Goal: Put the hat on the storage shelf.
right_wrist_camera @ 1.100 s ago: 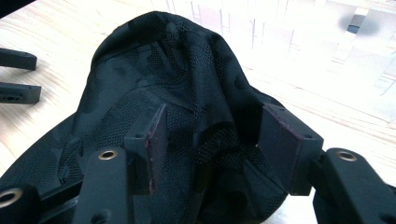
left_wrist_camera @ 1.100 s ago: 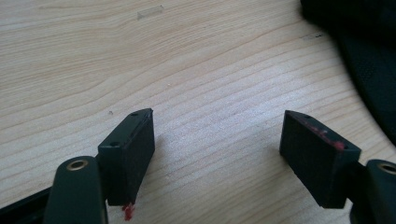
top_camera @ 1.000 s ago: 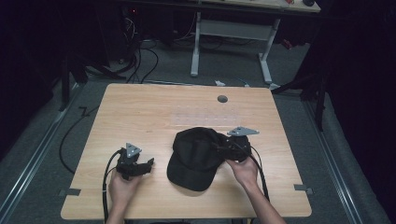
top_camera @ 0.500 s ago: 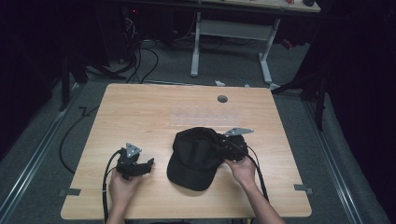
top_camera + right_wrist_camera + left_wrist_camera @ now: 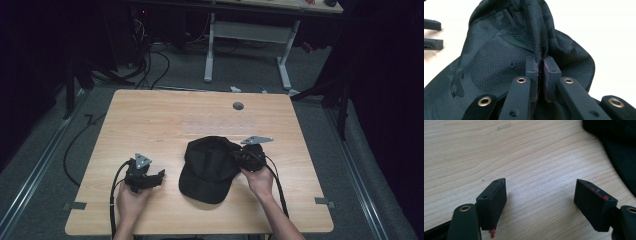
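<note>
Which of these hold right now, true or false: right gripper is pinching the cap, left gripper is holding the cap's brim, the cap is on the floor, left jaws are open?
1. The right gripper is shut on a fold of the black cap. True; its jaws have just been closing.
2. The left gripper holds the brim. False: it has nothing between its jaws, over bare wood.
3. The cap lies on the floor. False: it rests on the wooden table.
4. The left jaws stand open. True.

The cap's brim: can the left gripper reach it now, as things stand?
Probably yes. The left gripper is open, and bare table lies between it and the cap. The right gripper pinches the cap's far side.
</note>
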A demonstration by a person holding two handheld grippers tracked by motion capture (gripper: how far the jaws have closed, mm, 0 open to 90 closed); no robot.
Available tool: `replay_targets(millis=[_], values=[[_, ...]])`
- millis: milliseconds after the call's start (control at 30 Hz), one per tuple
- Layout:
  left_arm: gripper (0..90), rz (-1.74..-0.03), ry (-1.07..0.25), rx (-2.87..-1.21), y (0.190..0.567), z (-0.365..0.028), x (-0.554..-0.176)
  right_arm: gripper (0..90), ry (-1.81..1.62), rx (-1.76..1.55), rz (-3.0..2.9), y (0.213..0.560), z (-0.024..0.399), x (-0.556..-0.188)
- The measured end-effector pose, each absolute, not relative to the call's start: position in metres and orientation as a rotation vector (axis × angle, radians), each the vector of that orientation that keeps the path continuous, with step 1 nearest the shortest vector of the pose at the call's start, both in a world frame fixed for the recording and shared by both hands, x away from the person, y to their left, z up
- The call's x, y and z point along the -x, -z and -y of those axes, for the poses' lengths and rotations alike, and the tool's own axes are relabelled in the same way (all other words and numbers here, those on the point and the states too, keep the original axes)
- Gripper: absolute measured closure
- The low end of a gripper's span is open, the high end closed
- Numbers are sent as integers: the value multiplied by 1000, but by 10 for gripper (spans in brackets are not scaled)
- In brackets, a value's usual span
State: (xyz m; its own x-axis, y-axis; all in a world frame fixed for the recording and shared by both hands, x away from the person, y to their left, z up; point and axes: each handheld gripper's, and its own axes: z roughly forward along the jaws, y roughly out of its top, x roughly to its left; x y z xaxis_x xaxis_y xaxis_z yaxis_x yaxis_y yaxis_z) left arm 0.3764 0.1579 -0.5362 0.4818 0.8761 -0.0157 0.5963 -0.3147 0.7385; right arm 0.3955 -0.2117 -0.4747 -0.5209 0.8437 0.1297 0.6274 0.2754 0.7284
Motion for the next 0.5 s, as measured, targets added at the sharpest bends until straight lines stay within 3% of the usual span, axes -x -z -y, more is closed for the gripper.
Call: replay_targets(millis=[500], values=[[265, -1208, -513, -2035, 536, -158, -376, 852, -1228, -1310, -2199, 454, 225, -383]])
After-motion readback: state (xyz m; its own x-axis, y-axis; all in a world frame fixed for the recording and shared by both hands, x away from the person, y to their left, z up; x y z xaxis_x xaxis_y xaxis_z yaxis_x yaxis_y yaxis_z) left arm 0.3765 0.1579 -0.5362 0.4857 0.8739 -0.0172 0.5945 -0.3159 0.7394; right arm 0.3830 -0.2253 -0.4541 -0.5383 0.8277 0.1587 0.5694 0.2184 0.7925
